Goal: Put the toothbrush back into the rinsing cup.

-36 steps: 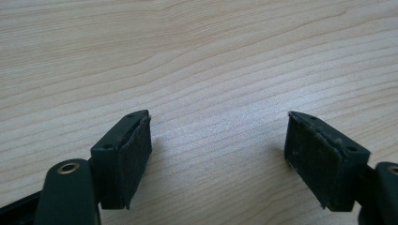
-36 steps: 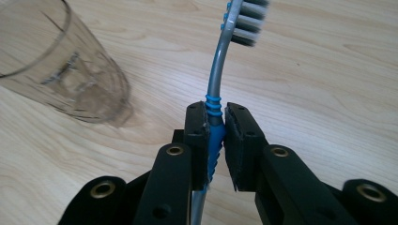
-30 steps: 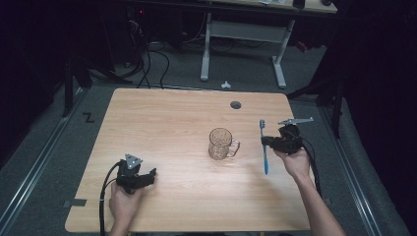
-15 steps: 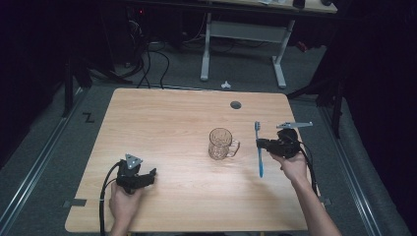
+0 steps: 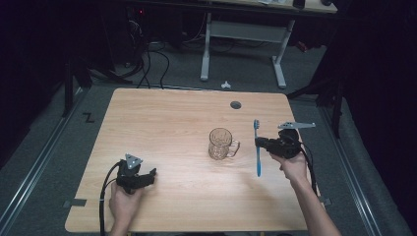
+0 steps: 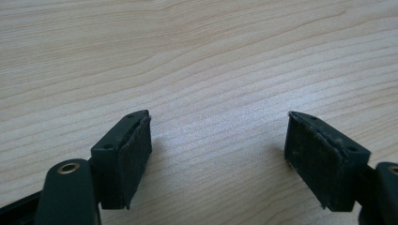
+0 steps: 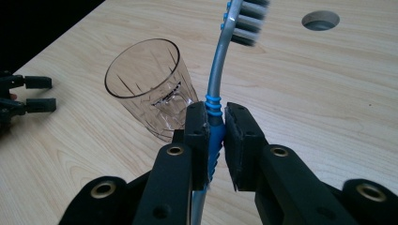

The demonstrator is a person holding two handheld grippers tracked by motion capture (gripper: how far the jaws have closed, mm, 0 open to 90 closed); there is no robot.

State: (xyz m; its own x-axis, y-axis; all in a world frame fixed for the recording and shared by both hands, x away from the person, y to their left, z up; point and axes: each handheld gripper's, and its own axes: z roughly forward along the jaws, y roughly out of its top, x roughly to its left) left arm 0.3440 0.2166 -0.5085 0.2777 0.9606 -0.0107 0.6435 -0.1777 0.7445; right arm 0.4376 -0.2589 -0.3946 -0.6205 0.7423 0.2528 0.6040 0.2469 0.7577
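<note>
My right gripper [image 5: 259,143] [image 7: 216,136] is shut on a blue toothbrush [image 5: 257,147] [image 7: 219,89], clamped at mid-handle. The brush hangs above the table [image 5: 167,123] with its bristle head pointing away from me. Just left of it stands a clear glass mug [image 5: 221,144] [image 7: 149,89], upright, its handle toward the brush. My left gripper [image 5: 150,174] [image 6: 218,154] rests low over the wood near the front left, jaws wide open with nothing between them.
A round cable hole [image 5: 235,104] [image 7: 320,19] sits in the tabletop behind the mug. Beyond the far edge stand a white desk frame [image 5: 243,34] and loose cables [image 5: 147,59] on the grey floor.
The right gripper has carried the toothbrush a little to the left, closer to the mug. The left gripper has stayed where it was.
</note>
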